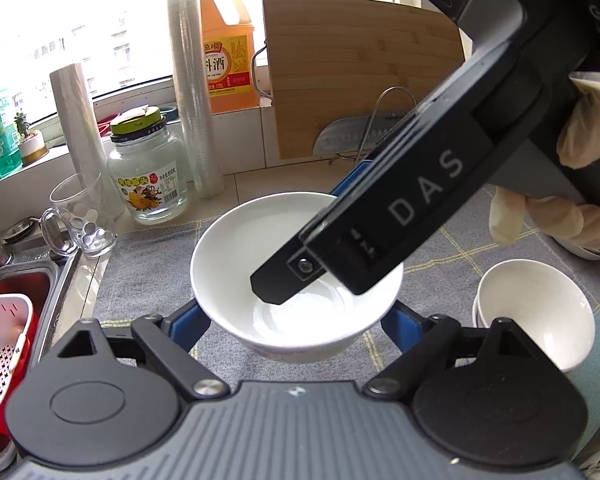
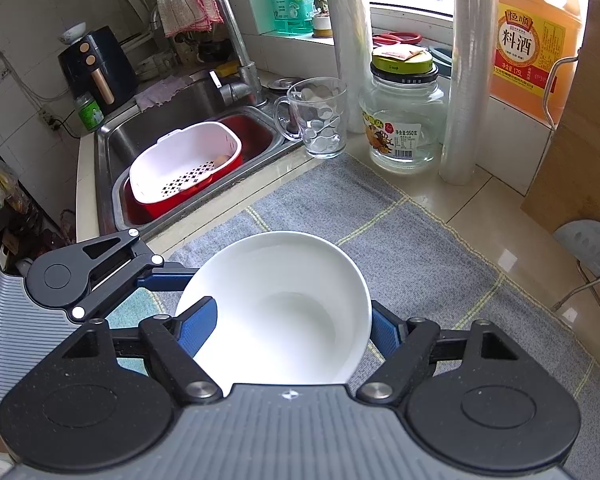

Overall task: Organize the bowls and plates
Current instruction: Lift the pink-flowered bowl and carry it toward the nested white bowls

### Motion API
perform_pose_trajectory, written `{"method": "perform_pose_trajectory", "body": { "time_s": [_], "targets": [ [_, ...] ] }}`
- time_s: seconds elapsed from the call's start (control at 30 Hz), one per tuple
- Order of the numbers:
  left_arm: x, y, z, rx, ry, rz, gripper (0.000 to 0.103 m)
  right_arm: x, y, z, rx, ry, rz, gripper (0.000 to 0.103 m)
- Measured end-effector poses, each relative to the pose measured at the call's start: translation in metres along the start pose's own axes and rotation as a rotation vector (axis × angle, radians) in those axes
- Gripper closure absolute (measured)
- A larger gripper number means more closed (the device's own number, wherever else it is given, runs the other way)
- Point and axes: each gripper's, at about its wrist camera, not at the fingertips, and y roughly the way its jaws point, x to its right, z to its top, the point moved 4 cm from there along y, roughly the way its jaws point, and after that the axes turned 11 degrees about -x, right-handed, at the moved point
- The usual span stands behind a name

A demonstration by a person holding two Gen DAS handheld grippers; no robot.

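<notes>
While both grippers clamp it, the plain glossy white bowl [image 2: 276,304] sits mouth-up, tipped slightly — the left gripper [image 1: 296,320] squeezes its outer sides, the right gripper [image 2: 286,332] pinches its rim, one finger inside. It hangs just over a grey checked mat [image 2: 420,248] on the surface, near stacked white bowls [image 1: 536,312] — sink [image 2: 188,112] beyond.

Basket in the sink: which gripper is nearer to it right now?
Left. The left gripper holds the bowl on the sink side, beside the basket; the right gripper grips it farther over the mat.
</notes>
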Motion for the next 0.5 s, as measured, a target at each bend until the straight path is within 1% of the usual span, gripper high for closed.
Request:
{"method": "perform_pose_trajectory", "body": {
  "time_s": [0.3, 0.5],
  "targets": [
    [0.030, -0.022, -0.015, -0.016, 0.015, -0.007, 0.012, -0.008, -0.019, -0.039, -0.016, 0.013, 0.002, 0.019],
    [0.049, -0.037, -0.020, -0.018, 0.023, -0.018, 0.012, -0.014, -0.035, -0.061, -0.027, 0.000, -0.015, 0.019]
  ]
}}
